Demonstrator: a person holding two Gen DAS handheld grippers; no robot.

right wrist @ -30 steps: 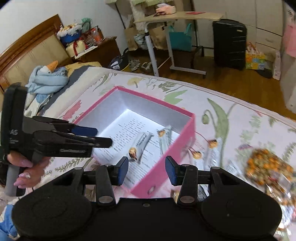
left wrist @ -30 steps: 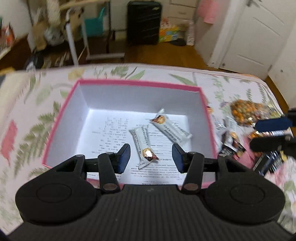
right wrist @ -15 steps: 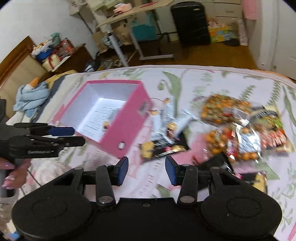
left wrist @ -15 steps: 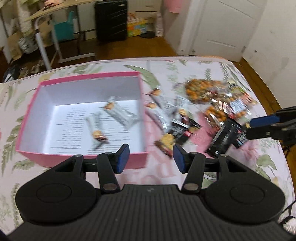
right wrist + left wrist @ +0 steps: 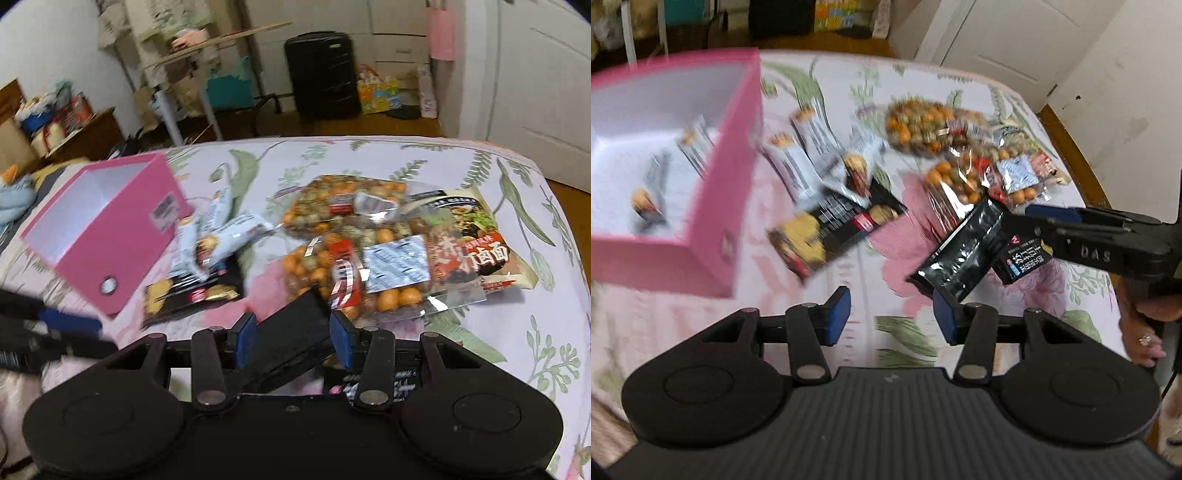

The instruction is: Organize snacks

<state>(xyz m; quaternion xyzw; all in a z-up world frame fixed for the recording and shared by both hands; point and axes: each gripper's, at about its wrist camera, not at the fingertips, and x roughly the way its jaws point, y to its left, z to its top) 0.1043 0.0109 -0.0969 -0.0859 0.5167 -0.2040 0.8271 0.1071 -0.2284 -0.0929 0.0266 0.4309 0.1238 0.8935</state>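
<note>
The pink box (image 5: pixel 713 236) stands at the left with two white snack bars (image 5: pixel 694 147) inside. More white bars (image 5: pixel 798 158), a black cookie packet (image 5: pixel 834 229), clear bags of orange and green nuts (image 5: pixel 923 125) and two black packets (image 5: pixel 960 251) lie on the flowered bedspread. My left gripper (image 5: pixel 892 314) hovers over bare bedspread in front of the pile, its jaws closing on nothing. My right gripper (image 5: pixel 291 338) is open low over one black packet (image 5: pixel 295 332), which shows between its fingers. It enters the left wrist view from the right (image 5: pixel 1030 219).
A noodle packet (image 5: pixel 476 236) lies at the pile's right end. The bed's edge drops to a wooden floor beyond. A black suitcase (image 5: pixel 321 74), a desk and a white door (image 5: pixel 546 74) stand behind. A hand (image 5: pixel 1148 325) holds the right gripper's handle.
Both grippers swung away from the pink box to the right and dropped toward the snack pile. The right gripper now hangs over a black packet.
</note>
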